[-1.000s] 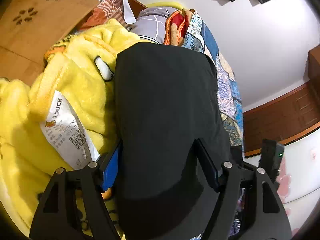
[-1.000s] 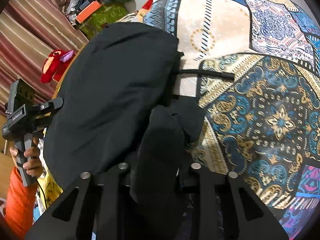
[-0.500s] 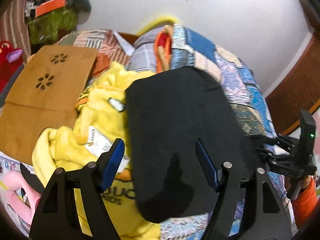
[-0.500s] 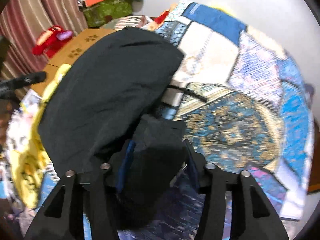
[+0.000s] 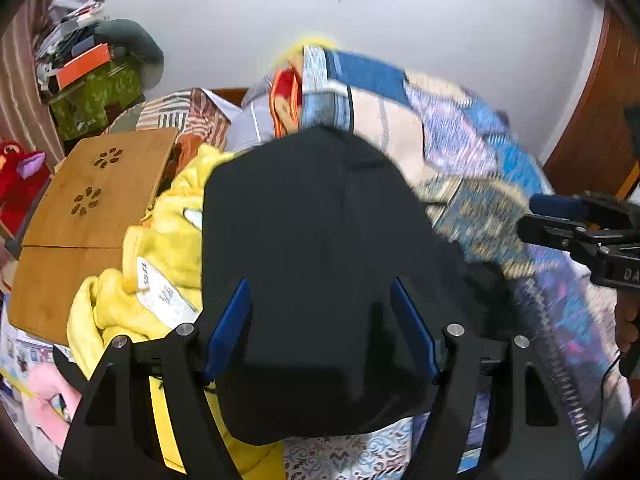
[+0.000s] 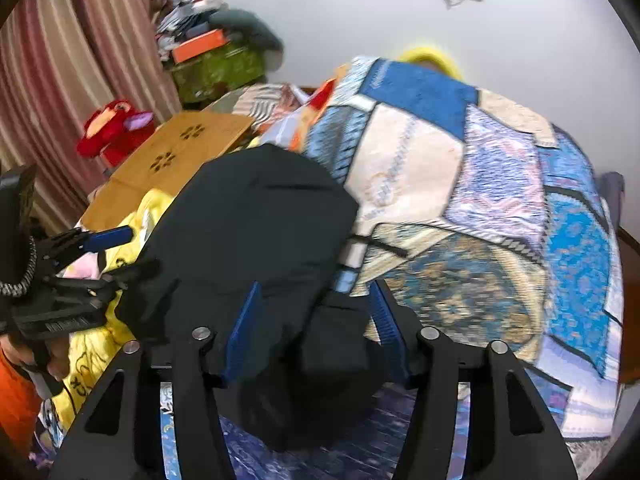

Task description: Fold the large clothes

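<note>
A black garment lies folded into a thick rounded pad on the patchwork quilt of the bed. My left gripper hovers above its near end, open, blue pads wide and clear of the cloth. In the right wrist view the garment shows a bunched fold at its near edge. My right gripper straddles that fold; its jaws are opening, and the pads stand off the cloth on both sides. Each gripper also shows in the other's view: the right gripper at the right edge, the left gripper at the left.
A yellow fleece blanket with a white label is heaped left of the garment, partly under it. Beyond it sits a wooden lap table, a red plush toy and a green box with clutter. An orange sleeve shows.
The right jaws, shut on black cloth a second ago, have spread and let it drop. Both grippers have lifted back from the garment, and the left view has rolled upright.
</note>
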{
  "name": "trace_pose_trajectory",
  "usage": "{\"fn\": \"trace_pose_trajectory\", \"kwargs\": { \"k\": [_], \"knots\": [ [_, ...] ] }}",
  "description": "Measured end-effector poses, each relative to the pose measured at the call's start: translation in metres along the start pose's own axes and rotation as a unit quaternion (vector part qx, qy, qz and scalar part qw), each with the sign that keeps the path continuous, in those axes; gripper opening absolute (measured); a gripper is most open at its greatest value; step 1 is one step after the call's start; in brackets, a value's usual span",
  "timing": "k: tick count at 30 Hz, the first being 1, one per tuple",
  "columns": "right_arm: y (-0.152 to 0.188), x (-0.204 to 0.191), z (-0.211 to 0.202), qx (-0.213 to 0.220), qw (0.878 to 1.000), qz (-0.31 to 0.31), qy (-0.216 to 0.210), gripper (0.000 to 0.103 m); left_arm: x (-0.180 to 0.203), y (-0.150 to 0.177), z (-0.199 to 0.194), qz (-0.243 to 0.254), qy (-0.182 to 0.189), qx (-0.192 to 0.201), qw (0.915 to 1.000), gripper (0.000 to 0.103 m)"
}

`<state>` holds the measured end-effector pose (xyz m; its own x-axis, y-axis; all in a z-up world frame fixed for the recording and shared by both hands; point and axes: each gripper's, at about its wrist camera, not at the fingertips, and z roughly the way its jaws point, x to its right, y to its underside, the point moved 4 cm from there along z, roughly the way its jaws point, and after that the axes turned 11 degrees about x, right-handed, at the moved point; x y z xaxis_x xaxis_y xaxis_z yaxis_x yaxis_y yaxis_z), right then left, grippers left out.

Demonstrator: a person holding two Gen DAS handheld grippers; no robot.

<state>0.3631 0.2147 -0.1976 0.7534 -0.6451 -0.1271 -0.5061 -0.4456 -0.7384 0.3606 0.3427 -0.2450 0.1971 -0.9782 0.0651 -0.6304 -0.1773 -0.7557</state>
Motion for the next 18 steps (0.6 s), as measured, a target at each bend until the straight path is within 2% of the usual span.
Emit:
{"fn": "trace_pose_trajectory", "kwargs": {
  "k": [2,4,5,6,8,11,14,18],
  "knots": [
    [0.014,-0.009,0.023,-0.03,0.999,-0.009,-0.009,0.054,0.0,0.012,0.014,0.018,-0.021,-0.02,0.9994,0.072],
    [0.039,-0.018,0.056,-0.084,0.996,-0.022,-0.015,0.054,-0.003,0.021,0.022,0.024,-0.028,-0.018,0.9991,0.081],
    [0.048,-0.019,0.067,-0.096,0.995,-0.025,-0.014,0.054,-0.005,0.024,0.024,0.028,-0.034,-0.016,0.9989,0.084],
    [0.055,-0.019,0.073,-0.094,0.995,-0.021,-0.015,0.055,-0.005,0.026,0.027,0.029,-0.037,-0.021,0.9987,0.088],
    [0.058,-0.016,0.073,-0.079,0.997,-0.005,-0.019,0.056,-0.005,0.029,0.029,0.034,-0.044,-0.021,0.9982,0.089],
    [0.056,-0.01,0.069,-0.089,0.995,0.017,-0.031,0.056,-0.007,0.029,0.028,0.023,-0.044,-0.019,0.9986,0.089],
    [0.054,-0.007,0.056,-0.09,0.995,0.022,-0.027,0.056,-0.006,0.027,0.022,0.012,-0.052,-0.026,0.9982,0.088],
    [0.047,-0.01,0.023,-0.063,0.998,0.004,-0.018,0.056,-0.003,0.028,0.005,-0.004,-0.055,-0.035,0.9979,0.085]
  ]
}}
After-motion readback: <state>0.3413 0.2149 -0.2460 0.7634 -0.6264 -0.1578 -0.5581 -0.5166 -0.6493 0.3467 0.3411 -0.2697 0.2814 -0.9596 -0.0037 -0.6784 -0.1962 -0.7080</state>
